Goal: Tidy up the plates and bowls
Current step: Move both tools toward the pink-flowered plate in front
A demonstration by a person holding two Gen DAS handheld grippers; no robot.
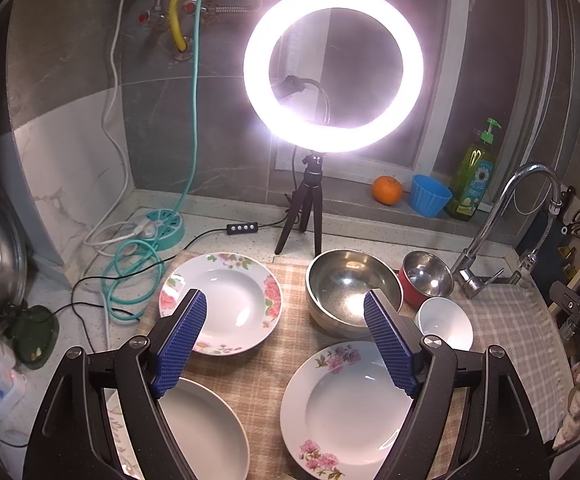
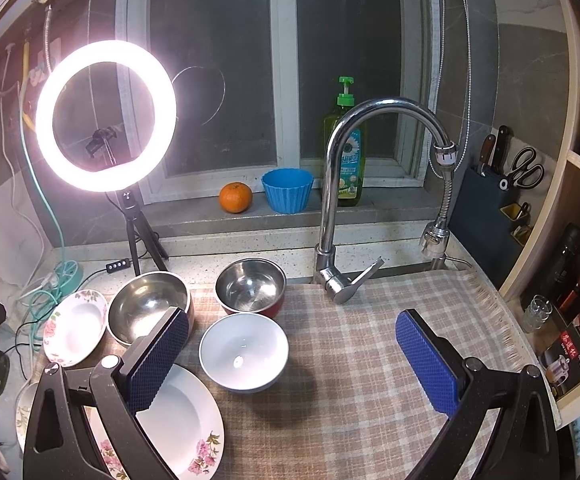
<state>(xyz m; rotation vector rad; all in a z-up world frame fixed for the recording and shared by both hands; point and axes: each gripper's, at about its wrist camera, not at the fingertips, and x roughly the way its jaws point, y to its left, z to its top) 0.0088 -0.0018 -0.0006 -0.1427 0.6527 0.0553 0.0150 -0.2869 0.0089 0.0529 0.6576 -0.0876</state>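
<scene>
Your left hand-held gripper (image 1: pixel 286 312) is spread wide, holding nothing, above the checked cloth (image 1: pixel 246 372) between the far plate (image 1: pixel 226 304) and the steel bowl (image 1: pixel 345 292). Right hand-held gripper (image 2: pixel 293 336) also spread and empty, beside the white bowl (image 2: pixel 244 352). Three plates and three bowls lie apart on the surface. Stacking looks unstarted. Pinch a plate by its rim, lift level, set it squarely on its neighbour. Red bowl (image 2: pixel 252 286) sits close behind; clear it.
</scene>
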